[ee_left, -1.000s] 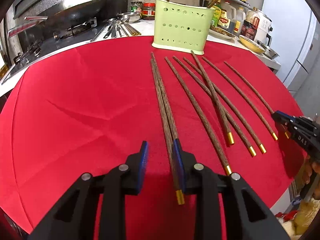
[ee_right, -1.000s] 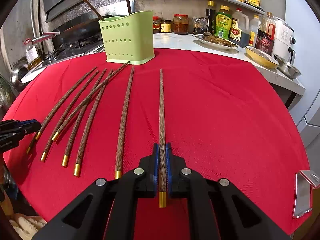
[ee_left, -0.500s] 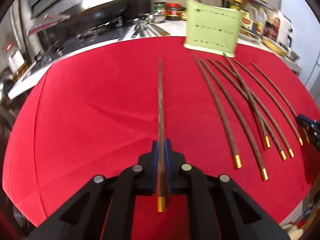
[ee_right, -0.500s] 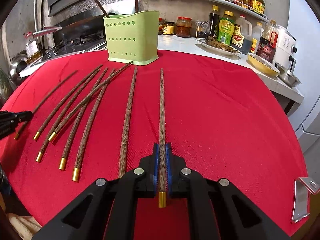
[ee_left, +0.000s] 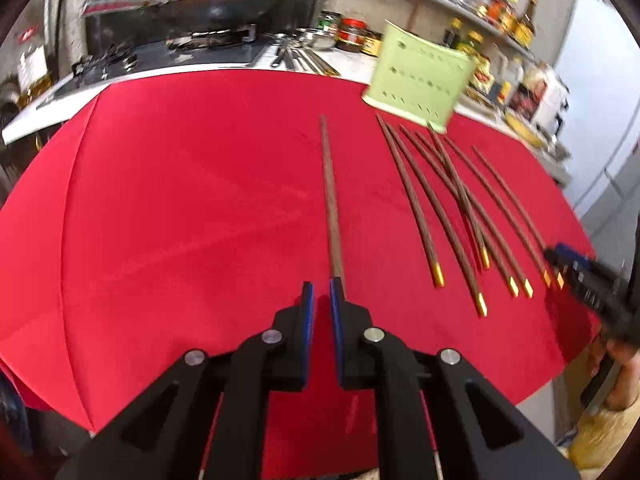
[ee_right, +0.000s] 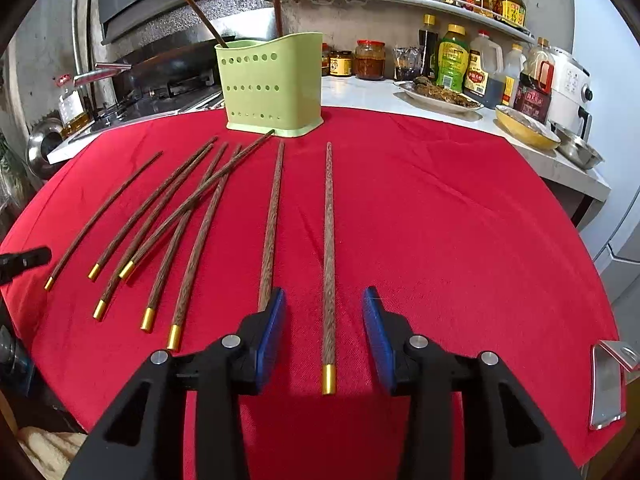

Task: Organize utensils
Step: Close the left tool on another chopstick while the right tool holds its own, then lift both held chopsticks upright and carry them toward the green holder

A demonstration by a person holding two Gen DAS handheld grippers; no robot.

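My left gripper (ee_left: 320, 286) is shut to a narrow slit in which only red cloth shows. A brown chopstick (ee_left: 330, 200) runs from the cloth up to its right fingertip (ee_left: 338, 292) and vanishes behind it. My right gripper (ee_right: 324, 292) is opening. A gold-capped chopstick (ee_right: 329, 240) lies flat between its jaws, clear of both pads. Several more chopsticks (ee_right: 188, 220) fan out on the left, seen in the left wrist view as the chopsticks (ee_left: 416, 208) on the right. The green holder (ee_right: 274, 84) at the back has two chopsticks standing in it.
A red cloth (ee_right: 440, 240) covers the round table. Behind it runs a counter with a stove (ee_right: 160, 76), jars and bottles (ee_right: 452, 60), a plate of food (ee_right: 436, 96) and a yellow bowl (ee_right: 524, 124). A metal piece (ee_right: 608, 384) sits at the cloth's right edge.
My left gripper shut on one chopstick of a pair and drew it left; that chopstick now runs behind the right finger. My right gripper opened, leaving its chopstick on the cloth.
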